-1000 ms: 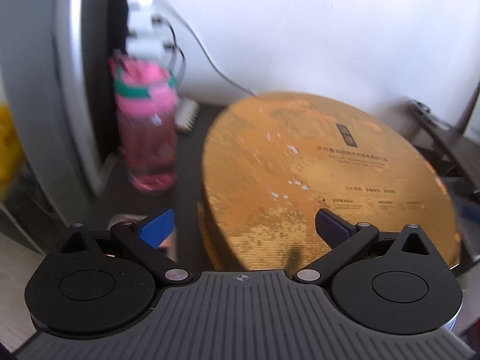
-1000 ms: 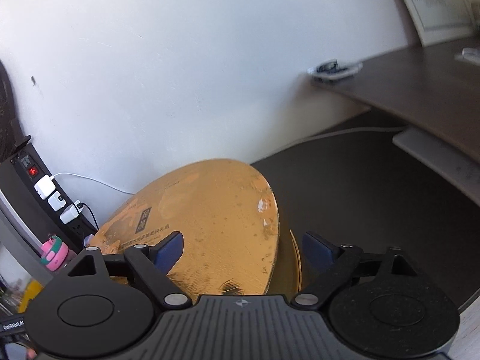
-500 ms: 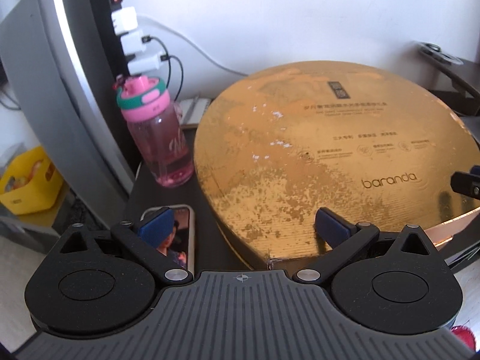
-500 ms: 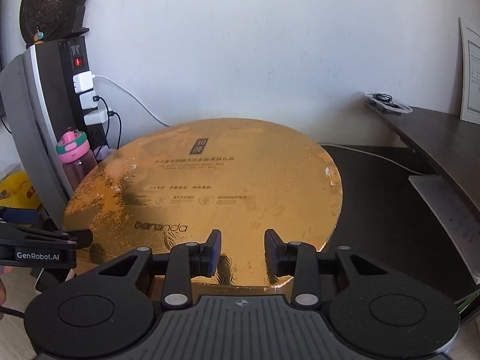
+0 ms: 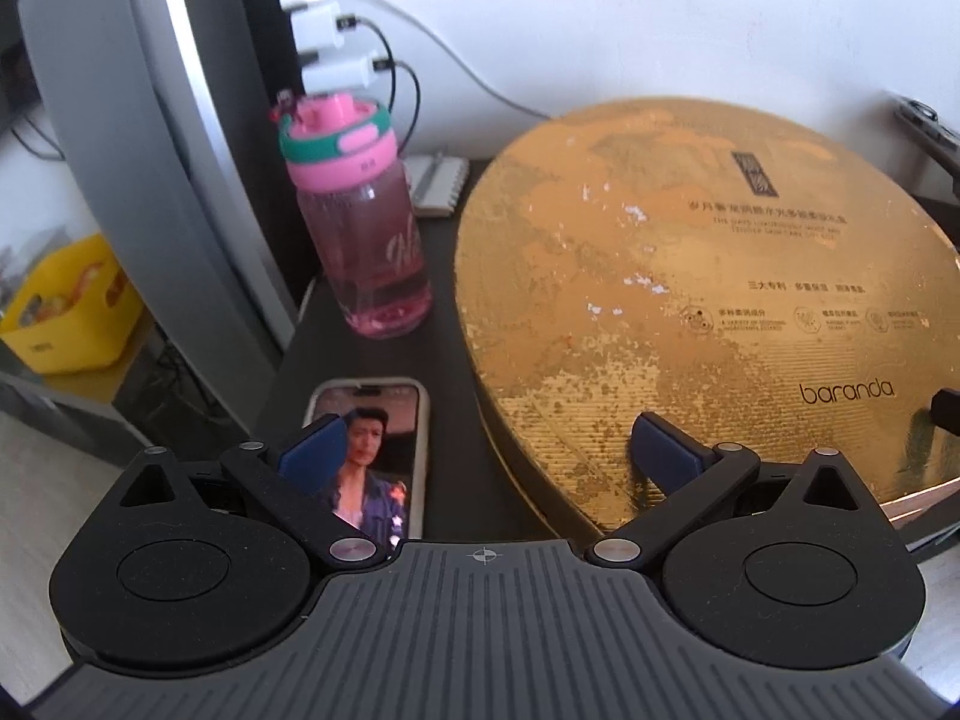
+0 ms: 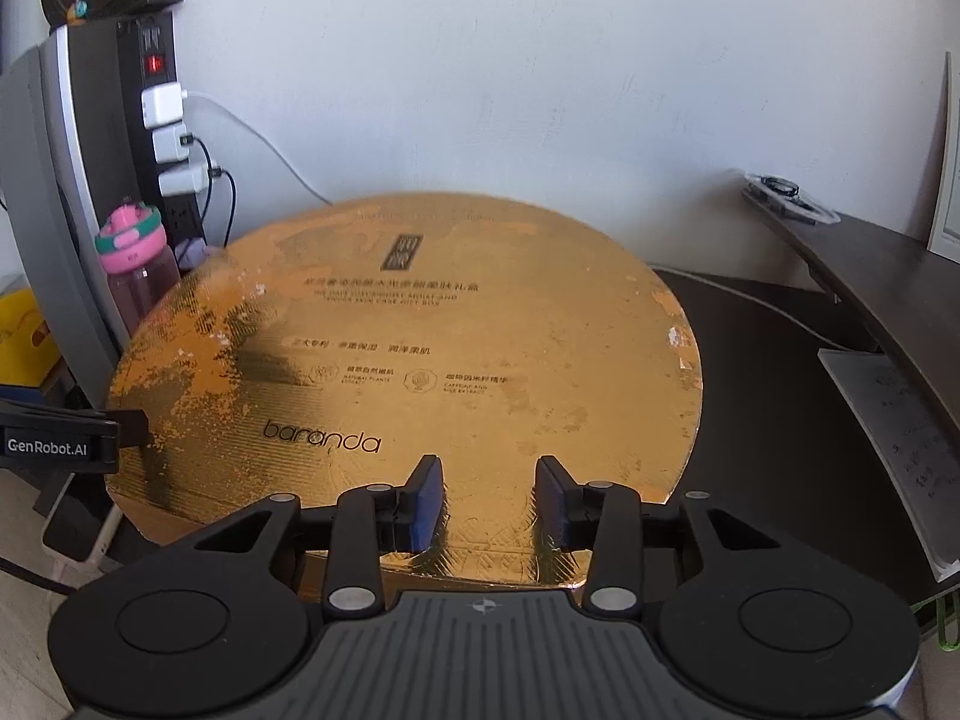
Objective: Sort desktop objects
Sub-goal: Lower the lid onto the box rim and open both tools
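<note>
A large round gold box (image 5: 690,300) marked "baranda" lies flat on the dark desk (image 5: 453,396). Left of it stand a pink water bottle (image 5: 360,240) and, nearer me, a phone (image 5: 384,420) lying face up with its screen lit. My left gripper (image 5: 489,453) is open wide, one fingertip over the phone and the other over the box's near-left rim. My right gripper (image 6: 489,498) hovers over the near edge of the gold box (image 6: 420,330), its jaws partly closed with nothing between them. In the right wrist view the left gripper (image 6: 60,444) shows at the left edge.
A power strip with white chargers (image 5: 318,30) and cables climbs a grey curved panel (image 5: 150,150) behind the bottle. A spiral notepad (image 5: 435,183) lies at the back. A yellow bin (image 5: 66,306) sits lower left. At the right are a raised shelf (image 6: 870,264) and a paper pad (image 6: 888,438).
Both grippers swung to face the box from the front. The right jaws narrowed from wide open. The left gripper shifted closer to the phone and bottle.
</note>
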{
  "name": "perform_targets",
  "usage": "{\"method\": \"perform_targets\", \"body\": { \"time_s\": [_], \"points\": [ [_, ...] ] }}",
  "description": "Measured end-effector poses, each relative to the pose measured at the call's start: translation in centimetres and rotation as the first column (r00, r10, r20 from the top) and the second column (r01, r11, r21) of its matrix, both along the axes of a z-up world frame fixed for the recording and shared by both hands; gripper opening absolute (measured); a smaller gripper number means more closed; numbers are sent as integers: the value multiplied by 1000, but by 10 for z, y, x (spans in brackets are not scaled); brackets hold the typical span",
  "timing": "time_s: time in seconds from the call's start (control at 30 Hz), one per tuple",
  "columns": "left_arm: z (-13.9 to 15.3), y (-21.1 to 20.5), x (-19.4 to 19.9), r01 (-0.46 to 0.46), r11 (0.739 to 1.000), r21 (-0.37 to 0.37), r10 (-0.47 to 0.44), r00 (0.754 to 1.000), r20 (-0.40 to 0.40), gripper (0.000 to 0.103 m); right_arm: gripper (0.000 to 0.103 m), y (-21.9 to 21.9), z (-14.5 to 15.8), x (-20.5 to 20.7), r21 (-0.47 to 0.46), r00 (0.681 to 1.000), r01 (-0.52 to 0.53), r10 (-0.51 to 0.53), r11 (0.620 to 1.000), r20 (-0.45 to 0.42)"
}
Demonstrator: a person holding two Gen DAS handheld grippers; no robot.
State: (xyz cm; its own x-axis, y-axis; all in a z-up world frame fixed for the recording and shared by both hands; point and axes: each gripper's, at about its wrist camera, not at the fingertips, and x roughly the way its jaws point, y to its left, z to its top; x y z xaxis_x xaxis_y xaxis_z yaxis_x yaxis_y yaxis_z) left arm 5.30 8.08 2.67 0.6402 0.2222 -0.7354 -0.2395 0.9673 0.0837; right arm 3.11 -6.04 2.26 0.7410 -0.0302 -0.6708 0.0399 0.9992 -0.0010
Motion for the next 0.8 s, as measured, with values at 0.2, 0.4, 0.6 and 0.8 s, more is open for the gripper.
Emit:
{"method": "perform_targets", "body": {
  "time_s": [0.2,0.4,0.6,0.8],
  "points": [
    [12,0,2,30,999,17,-30,999,45,103,40,-1,11,-2,22,999,-12,11,1000,41],
    [31,-5,15,88,995,52,-93,989,112,103,50,-11,33,16,9,994,8,-9,1000,109],
    [25,7,67,142,989,-48,-140,989,54,103,55,-35,34,63,39,995,49,-52,998,86],
    [14,21,104,56,995,-79,-56,998,-3,102,52,-41,19,113,73,998,52,-54,996,23]
  ]
}}
